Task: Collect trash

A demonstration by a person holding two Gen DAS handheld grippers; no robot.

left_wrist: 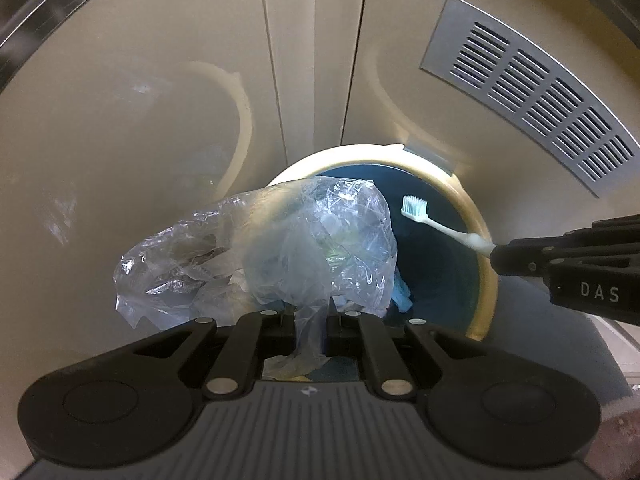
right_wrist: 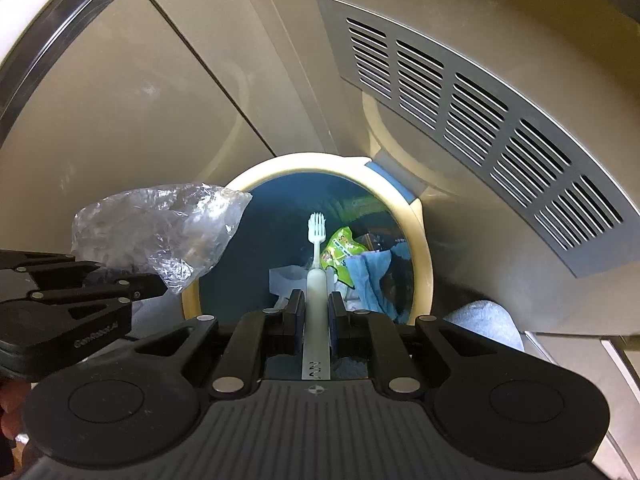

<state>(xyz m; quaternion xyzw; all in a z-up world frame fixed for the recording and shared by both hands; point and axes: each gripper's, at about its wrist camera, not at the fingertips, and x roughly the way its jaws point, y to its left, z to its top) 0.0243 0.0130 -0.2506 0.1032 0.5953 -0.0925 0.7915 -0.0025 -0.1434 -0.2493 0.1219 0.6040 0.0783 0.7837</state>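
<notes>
Two tools: left (left_wrist: 306, 322) clamps one plastic bag (left_wrist: 280, 248), right (right_wrist: 316, 312) one toothbrush (right_wrist: 317, 256).

Matte black two-finger grippers, one per hand

The left gripper (left_wrist: 308, 328) and right gripper (right_wrist: 316, 312) share black linkage arms with silver round pins, round side discs and a grey ribbed base; white letters "DAS" mark the right one's side, faint lettering the left's

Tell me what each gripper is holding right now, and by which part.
Left gripper pinches the clear plastic bag by its bunched lower end. Right gripper clamps the white toothbrush by its handle, bristles pointing away.
</notes>
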